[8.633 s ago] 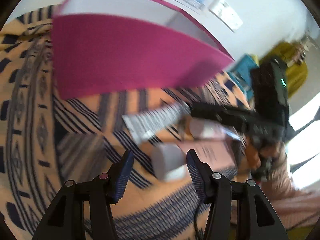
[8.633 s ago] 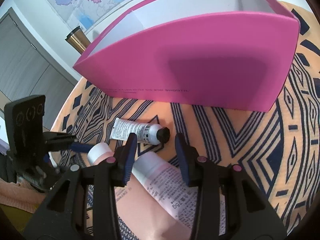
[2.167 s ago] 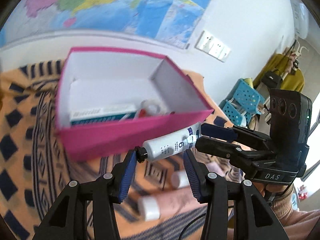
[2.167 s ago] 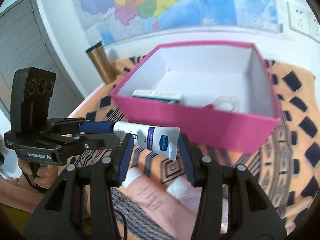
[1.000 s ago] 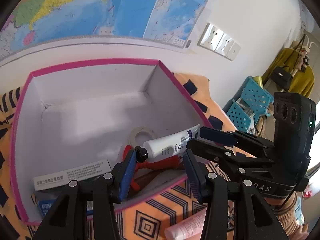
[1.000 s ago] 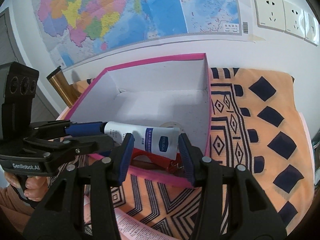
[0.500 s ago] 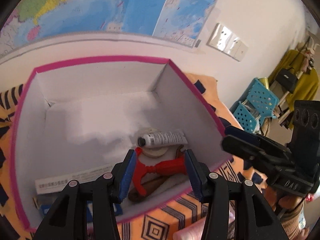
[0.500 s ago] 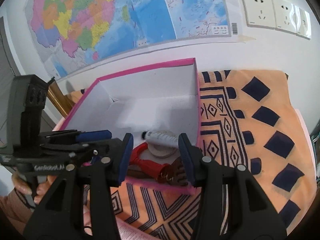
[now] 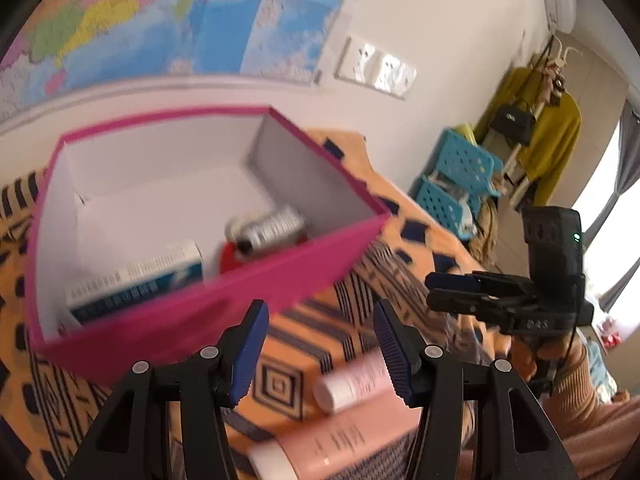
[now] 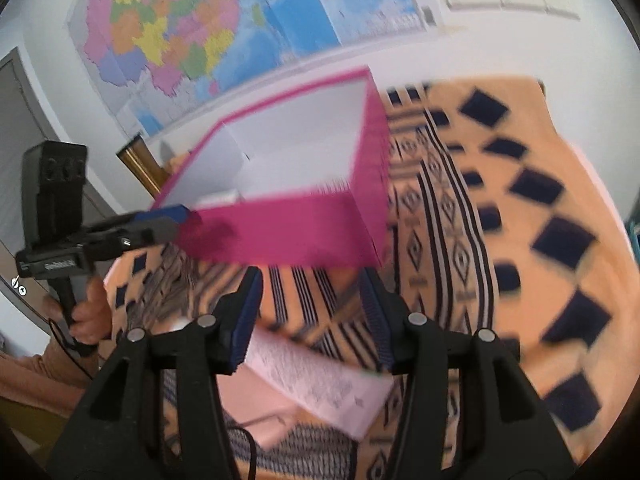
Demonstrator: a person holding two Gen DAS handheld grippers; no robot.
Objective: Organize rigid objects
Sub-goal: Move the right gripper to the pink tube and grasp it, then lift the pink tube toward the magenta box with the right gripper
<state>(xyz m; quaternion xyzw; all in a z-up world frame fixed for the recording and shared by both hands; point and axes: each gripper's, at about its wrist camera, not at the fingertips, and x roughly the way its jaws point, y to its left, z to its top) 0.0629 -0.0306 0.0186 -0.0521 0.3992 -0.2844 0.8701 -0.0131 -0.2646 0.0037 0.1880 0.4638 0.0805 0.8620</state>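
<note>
- Pink cardboard of the box (image 9: 224,300) is smeared by motion blur in both views, so the print on the things inside cannot be read.
- From the left wrist view the box sits centre-left; inside lie a white tube (image 9: 272,226) with a dark cap, a blue-and-white carton (image 9: 136,280) and something red (image 9: 230,256), half hidden by the near wall.
- From the right wrist view the box (image 10: 296,232) shows mostly its outer wall; only a pale sliver of its contents shows.
- Left gripper (image 9: 318,344) stands with fingers wide apart, holding nothing, in front of the box.
- Right gripper (image 10: 312,316) is likewise spread and empty; seen from the left wrist view at right (image 9: 448,294), its fingers overlap edge-on.
- Two pink tubes (image 9: 356,376) lie on the orange patterned cloth (image 9: 400,264) at the lower frame, partly cut off by the fingers.
- Only the left wrist view shows blue baskets (image 9: 456,180); only the right shows a brass-coloured cylinder (image 10: 142,164).
</note>
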